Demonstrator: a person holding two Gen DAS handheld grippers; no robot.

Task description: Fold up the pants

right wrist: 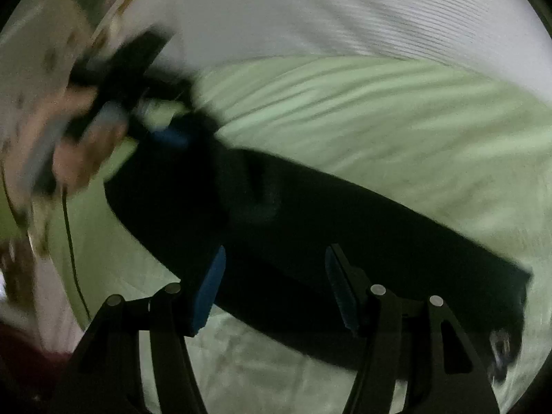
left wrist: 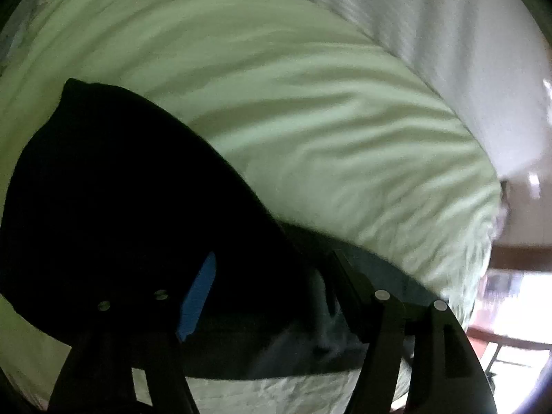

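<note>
Past my right gripper point(right wrist: 274, 286) the dark pants point(right wrist: 310, 224) lie as a long band across the pale green sheet point(right wrist: 379, 120), open bedding beyond them up to the white wall point(right wrist: 310, 10). Its jaws stand apart, nothing between them. My left gripper point(left wrist: 272, 293) hangs over the pants' near end, jaws apart and empty, a hand point(right wrist: 79, 148) blurred behind it.

Wrinkled pale green bed sheet point(right wrist: 379, 110), dark pants point(right wrist: 327, 227) lying flat, apparently folded lengthwise
</note>
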